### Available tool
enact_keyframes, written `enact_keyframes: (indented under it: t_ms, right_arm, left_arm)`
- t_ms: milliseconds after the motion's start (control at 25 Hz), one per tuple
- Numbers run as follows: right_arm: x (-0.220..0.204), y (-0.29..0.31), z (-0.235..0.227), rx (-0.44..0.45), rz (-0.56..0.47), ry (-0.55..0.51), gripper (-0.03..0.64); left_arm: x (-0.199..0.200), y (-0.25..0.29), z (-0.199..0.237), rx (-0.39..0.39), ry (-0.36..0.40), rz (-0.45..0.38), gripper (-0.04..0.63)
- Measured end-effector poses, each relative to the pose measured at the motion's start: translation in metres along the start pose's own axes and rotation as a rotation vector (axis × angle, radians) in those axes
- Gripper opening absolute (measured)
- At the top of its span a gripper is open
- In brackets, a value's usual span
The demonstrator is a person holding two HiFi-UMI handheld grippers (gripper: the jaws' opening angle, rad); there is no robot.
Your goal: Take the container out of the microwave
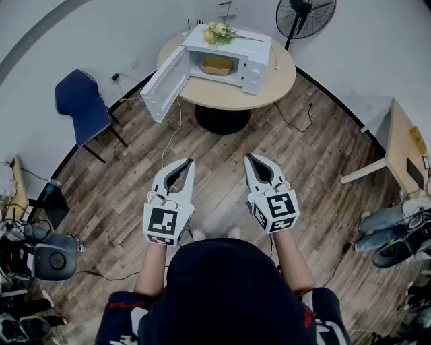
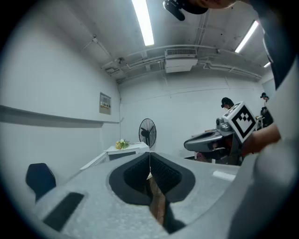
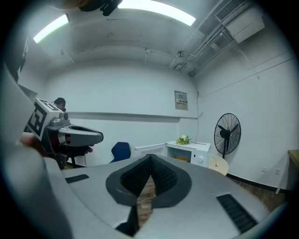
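Observation:
A white microwave (image 1: pixel 232 54) stands on a round wooden table (image 1: pixel 269 84) at the far side of the room, its door (image 1: pixel 163 83) swung wide open to the left. Inside sits a yellowish container (image 1: pixel 217 65). Yellow flowers (image 1: pixel 219 32) lie on top of the microwave. My left gripper (image 1: pixel 189 162) and right gripper (image 1: pixel 248 157) are held level side by side, well short of the table, both shut with nothing between the jaws. In the right gripper view the microwave (image 3: pixel 189 151) shows far ahead; in the left gripper view the microwave (image 2: pixel 126 150) appears small beyond the jaw tips.
A blue chair (image 1: pixel 81 101) stands left of the table. A black standing fan (image 1: pixel 304 15) is behind the table at the right. A wooden desk (image 1: pixel 404 145) is at the right edge. Cables run across the wooden floor (image 1: pixel 222 182). Gear lies at the left edge.

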State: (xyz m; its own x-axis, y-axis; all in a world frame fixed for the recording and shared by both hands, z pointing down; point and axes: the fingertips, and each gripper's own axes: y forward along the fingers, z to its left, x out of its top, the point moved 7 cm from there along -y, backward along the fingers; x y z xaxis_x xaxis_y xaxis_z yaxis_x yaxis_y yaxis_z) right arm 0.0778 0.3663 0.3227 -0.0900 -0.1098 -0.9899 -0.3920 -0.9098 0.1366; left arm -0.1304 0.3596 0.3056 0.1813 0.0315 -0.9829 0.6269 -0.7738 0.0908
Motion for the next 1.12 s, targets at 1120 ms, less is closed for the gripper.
enact_keyframes:
  t_ms: [1120]
  right_arm:
    - [-0.051,-0.003,-0.070,0.142,0.090,-0.030,0.009]
  left_arm:
    - [-0.022,0.062,-0.077,0.041,0.007,0.095,0.017]
